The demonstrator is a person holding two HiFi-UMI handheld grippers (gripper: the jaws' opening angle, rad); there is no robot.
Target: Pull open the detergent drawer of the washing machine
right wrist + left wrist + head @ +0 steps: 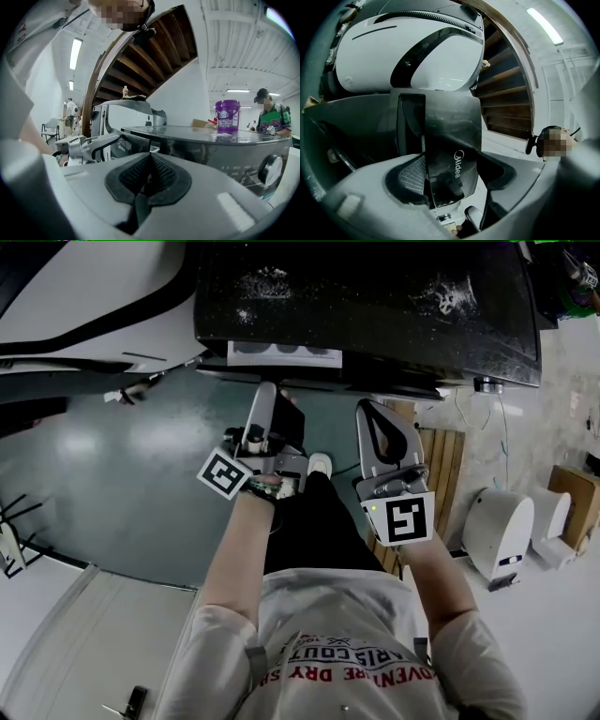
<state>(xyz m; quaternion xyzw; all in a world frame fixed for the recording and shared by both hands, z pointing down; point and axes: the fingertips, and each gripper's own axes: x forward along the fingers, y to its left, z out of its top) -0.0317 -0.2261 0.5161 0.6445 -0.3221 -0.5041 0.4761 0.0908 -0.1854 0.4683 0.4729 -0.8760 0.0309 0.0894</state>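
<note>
The dark washing machine stands in front of me. Its detergent drawer sticks out of the front at the left, and pale compartments show from above. My left gripper is at the drawer's front. In the left gripper view the glossy dark drawer panel, printed "Midea", stands upright between the jaws of the left gripper, which close on its two sides. My right gripper hangs in front of the machine, to the right of the drawer; its pads meet with nothing between them.
A purple detergent tub stands on the machine's top, and a dial sits on its front. A white appliance is at the left, a small white unit at the right. Wooden stairs rise behind. A person stands far off.
</note>
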